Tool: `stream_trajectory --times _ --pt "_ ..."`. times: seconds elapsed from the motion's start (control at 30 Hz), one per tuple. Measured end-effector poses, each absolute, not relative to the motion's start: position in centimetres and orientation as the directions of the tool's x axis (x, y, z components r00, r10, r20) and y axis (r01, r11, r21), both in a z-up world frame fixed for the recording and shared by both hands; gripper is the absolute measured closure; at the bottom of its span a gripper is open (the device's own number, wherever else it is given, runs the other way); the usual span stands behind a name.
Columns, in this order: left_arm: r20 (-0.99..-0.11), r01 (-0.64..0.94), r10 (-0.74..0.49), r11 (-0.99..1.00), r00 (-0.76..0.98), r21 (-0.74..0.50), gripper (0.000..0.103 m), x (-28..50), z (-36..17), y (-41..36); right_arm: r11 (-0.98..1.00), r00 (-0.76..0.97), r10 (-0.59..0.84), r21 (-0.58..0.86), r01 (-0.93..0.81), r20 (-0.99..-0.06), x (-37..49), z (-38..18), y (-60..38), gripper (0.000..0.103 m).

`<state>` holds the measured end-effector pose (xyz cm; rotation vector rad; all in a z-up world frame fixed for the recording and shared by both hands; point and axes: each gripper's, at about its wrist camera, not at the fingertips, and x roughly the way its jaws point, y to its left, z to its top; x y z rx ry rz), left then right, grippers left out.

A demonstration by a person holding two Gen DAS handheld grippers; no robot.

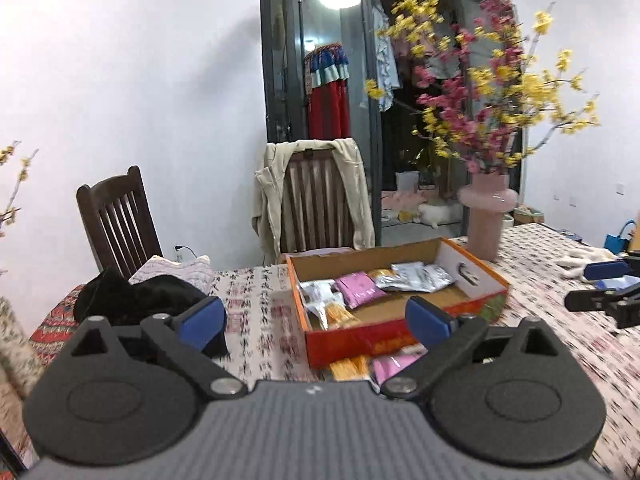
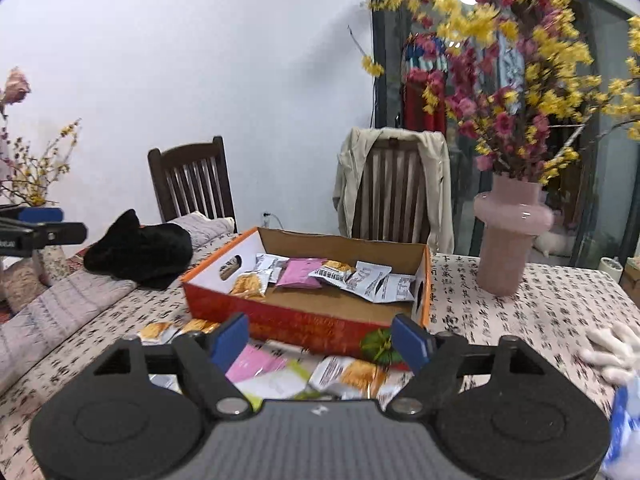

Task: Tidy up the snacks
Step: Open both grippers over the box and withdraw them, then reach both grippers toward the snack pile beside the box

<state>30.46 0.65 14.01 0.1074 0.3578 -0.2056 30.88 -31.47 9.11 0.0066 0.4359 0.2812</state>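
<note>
The left gripper (image 1: 316, 320) and right gripper (image 2: 320, 340) are both hanging with jaws apart, holding nothing. Several packets are already lying inside the shallow orange cardboard box (image 2: 280, 320); loose foil snack packets (image 2: 352, 376) are waiting on the calligraphy-print tablecloth (image 2: 520, 320), just before it (picking comes next, I judge). Packet print is too blurred to read.

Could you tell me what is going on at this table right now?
A person is sorting snack packets into a cardboard box on the table. Several packets already lie inside; more wait loose on the cloth in front of it. Both the left claw and right claw are open and empty.
</note>
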Motion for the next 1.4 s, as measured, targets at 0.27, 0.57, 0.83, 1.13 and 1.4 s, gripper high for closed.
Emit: stream_trajectory --times 0.27,0.57,0.83,1.13,1.4 --pt "-0.372 0.171 -0.160 0.985 0.914 -0.003 0.002 21.4 12.5 1.7 0.963 0.876 0.265 0.071 -0.259 -0.403 21.8 7.7 -30.3 0.015" --pt "-0.430 0.110 -0.143 0.989 0.892 -0.101 0.000 12.6 8.0 3.3 0.980 0.899 0.189 0.021 -0.197 -0.395 12.2 4.5 -29.9 0.006" --pt "-0.466 0.116 -0.152 0.988 0.872 -0.105 0.000 8.2 5.6 3.6 0.983 0.870 0.180 0.042 -0.181 -0.459 7.3 1.3 -29.8 0.005" --pt "-0.485 0.111 -0.143 0.989 0.863 -0.094 0.000 7.4 5.2 3.2 0.983 0.871 0.183 0.066 -0.172 -0.456 5.8 0.5 -30.0 0.004" --pt "-0.525 0.072 -0.118 0.992 0.843 -0.106 0.000 10.8 4.8 3.2 0.985 0.859 0.174 0.076 -0.156 -0.481 8.0 0.3 -30.7 0.004"
